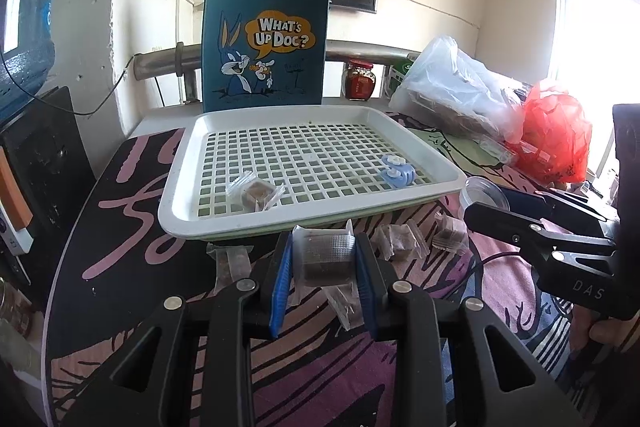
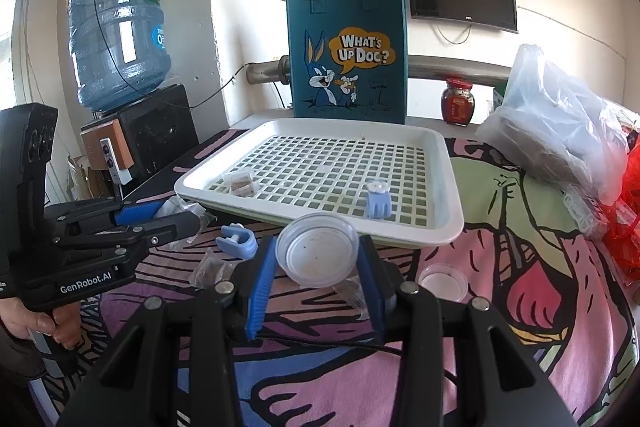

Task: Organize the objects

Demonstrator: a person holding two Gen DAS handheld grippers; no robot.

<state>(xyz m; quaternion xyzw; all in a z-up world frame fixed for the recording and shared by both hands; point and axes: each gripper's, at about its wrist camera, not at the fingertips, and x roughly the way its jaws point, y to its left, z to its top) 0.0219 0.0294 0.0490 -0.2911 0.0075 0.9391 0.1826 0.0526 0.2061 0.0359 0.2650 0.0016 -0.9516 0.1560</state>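
Observation:
A white slotted tray (image 1: 188, 223) (image 2: 440, 227) lies on the patterned cloth. In it lie a wrapped brown snack (image 1: 256, 193) (image 2: 241, 183) and a blue hair clip (image 1: 397, 171) (image 2: 378, 203). My left gripper (image 1: 324, 267) is shut on a wrapped brown snack (image 1: 326, 257), just in front of the tray's near rim. My right gripper (image 2: 318, 269) is shut on a clear plastic lid (image 2: 318, 255), also before the tray. The right gripper shows at the right of the left wrist view (image 1: 472, 213), the left gripper at the left of the right wrist view (image 2: 196, 221).
More wrapped snacks (image 1: 400, 245) (image 2: 210, 271), a second blue clip (image 2: 238, 241) and a small clear cup (image 2: 442, 281) lie on the cloth. A blue tote bag (image 1: 266, 39) stands behind the tray. Plastic bags (image 1: 460, 87), a red jar (image 1: 360, 79) and a water jug (image 2: 118, 35) surround it.

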